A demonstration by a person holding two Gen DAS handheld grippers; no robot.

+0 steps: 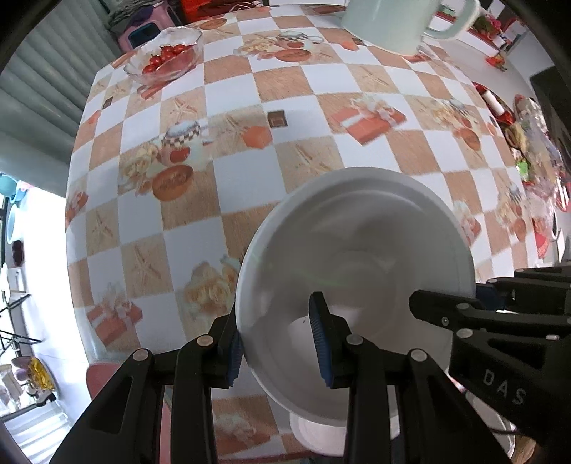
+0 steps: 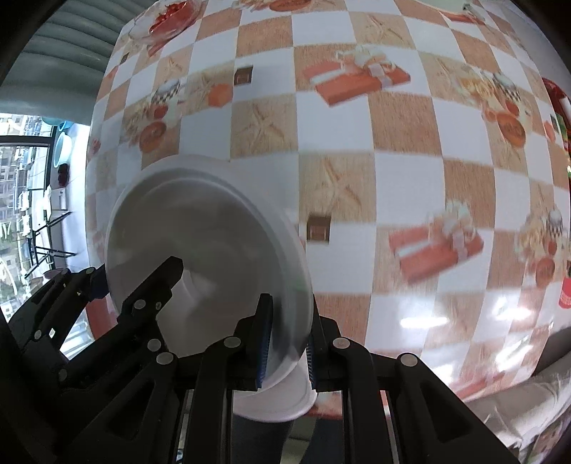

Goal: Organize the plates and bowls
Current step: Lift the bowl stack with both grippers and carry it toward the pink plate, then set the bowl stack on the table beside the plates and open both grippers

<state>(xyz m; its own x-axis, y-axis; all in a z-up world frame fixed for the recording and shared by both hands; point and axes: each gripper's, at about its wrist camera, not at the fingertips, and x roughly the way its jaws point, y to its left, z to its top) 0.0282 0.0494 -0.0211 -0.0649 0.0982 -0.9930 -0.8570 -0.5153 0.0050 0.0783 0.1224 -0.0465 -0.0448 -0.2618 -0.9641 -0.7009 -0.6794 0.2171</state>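
A white bowl (image 1: 357, 250) is held above the checked tablecloth (image 1: 232, 107), near the table's front edge. My left gripper (image 1: 278, 346) is shut on its left rim, one finger inside and one outside. My right gripper (image 2: 285, 342) is shut on the opposite rim of the same bowl (image 2: 207, 242). Each gripper shows in the other's view: the right one (image 1: 499, 328) at the right of the left wrist view, the left one (image 2: 107, 303) at the left of the right wrist view. A white base shows below the bowl (image 1: 314, 435).
A glass dish of cherry tomatoes (image 1: 167, 53) stands at the far left of the table. A pale green mug (image 1: 399, 21) stands at the far side. Red-wrapped items (image 1: 528, 150) lie along the right edge. A pink stool (image 1: 103, 378) is below the front edge.
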